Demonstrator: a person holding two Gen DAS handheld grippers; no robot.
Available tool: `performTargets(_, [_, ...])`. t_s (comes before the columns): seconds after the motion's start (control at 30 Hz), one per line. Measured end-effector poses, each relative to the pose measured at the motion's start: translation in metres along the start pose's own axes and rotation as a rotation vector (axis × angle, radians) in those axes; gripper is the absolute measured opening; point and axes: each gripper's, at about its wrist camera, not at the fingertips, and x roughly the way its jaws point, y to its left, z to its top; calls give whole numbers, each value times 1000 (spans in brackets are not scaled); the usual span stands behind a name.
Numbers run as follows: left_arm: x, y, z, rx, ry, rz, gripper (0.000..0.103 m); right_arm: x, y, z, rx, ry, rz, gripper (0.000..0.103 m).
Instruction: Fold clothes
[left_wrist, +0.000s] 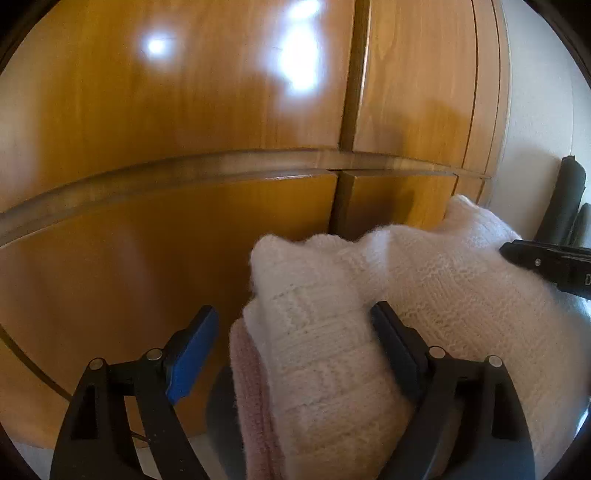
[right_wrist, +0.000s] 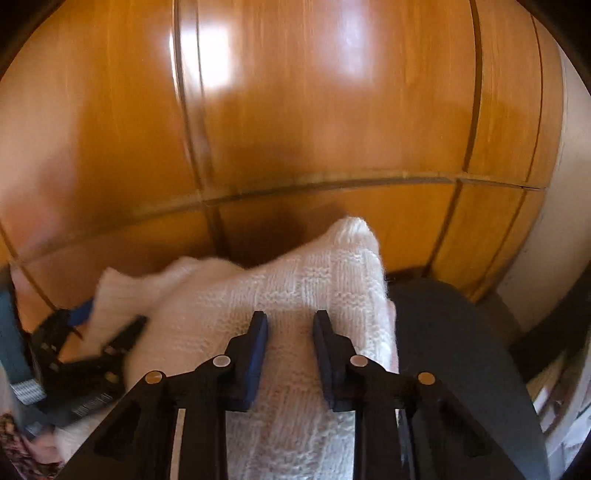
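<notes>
A white knitted sweater (left_wrist: 369, 295) is seen bunched up in front of a wooden wardrobe (left_wrist: 184, 129), draped over what looks like a dark chair back (right_wrist: 454, 350). The left gripper (left_wrist: 295, 350) is spread wide, with a fold of the knit sitting between its fingers but not squeezed; the blue pad (left_wrist: 192, 354) is clearly kept off the fabric. The right gripper (right_wrist: 290, 354) is set much narrower around a ridge of the sweater, though whether it's actually pinched can't be told. Something pink (left_wrist: 251, 406) is tucked under the white knit.
</notes>
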Motion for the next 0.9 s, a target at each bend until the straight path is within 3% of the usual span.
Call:
performTargets(0.17, [7, -16, -5, 19, -25, 32, 86, 9, -24, -14, 121, -29, -2, 24])
performTargets(0.3, [6, -16, -3, 25, -32, 52, 87, 4, -15, -18, 64, -72, -55, 24])
performTargets(0.43, [-10, -12, 2, 8, -31, 52, 89, -11, -9, -21, 1, -139, -21, 29])
performTargets(0.53, [-37, -5, 3, -1, -11, 93, 90, -40, -4, -31, 12, -158, 6, 59])
performTargets(0.57, [-44, -6, 4, -5, -3, 110, 90, -49, -1, -36, 18, -156, -6, 84])
performTargets(0.6, [-52, -7, 5, -10, -3, 117, 90, -59, 1, -43, 31, -155, -14, 101])
performTargets(0.77, [-96, -9, -4, -17, -30, 122, 90, -100, 12, -79, 92, -160, -52, 103])
performTargets(0.9, [-128, -8, -23, -30, 8, 131, 90, -123, 17, -108, 147, -135, -52, 103])
